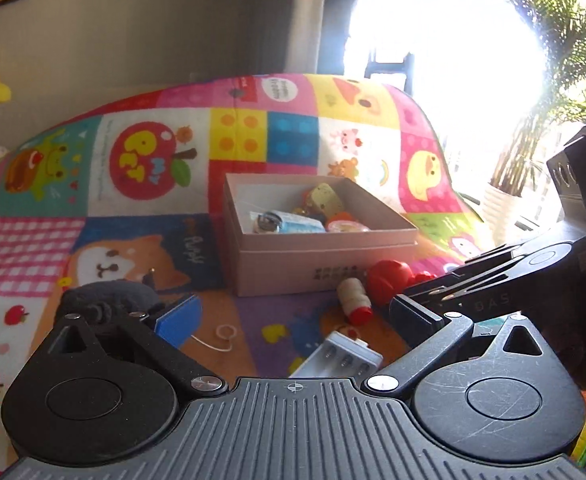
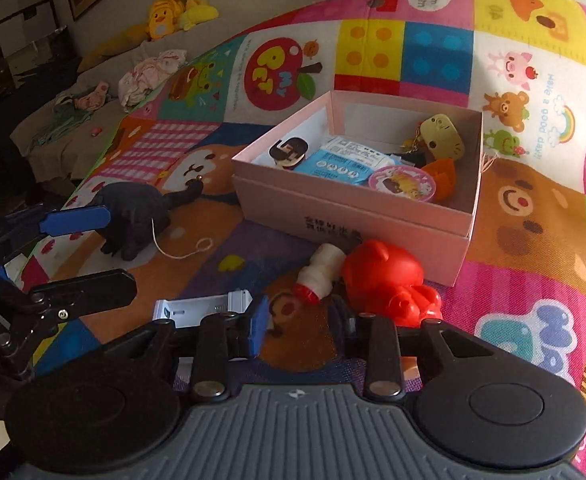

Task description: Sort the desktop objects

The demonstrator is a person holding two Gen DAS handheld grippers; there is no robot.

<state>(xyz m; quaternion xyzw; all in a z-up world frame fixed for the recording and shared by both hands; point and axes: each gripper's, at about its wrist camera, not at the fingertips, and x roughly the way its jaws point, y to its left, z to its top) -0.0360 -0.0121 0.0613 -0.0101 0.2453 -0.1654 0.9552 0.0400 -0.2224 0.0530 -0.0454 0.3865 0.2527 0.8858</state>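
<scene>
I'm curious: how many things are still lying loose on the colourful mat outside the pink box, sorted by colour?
Red: 1, the pig toy
White: 2, the small red-capped bottle and the battery case
Black: 1, the soft toy with a string
Total: 4

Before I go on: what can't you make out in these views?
- Right wrist view: on the right gripper, the far fingertip sits in shadow; contact with the red pig unclear.
- Left wrist view: white case partly hidden by the left gripper.
- Both views: print on the box too blurred to read.
</scene>
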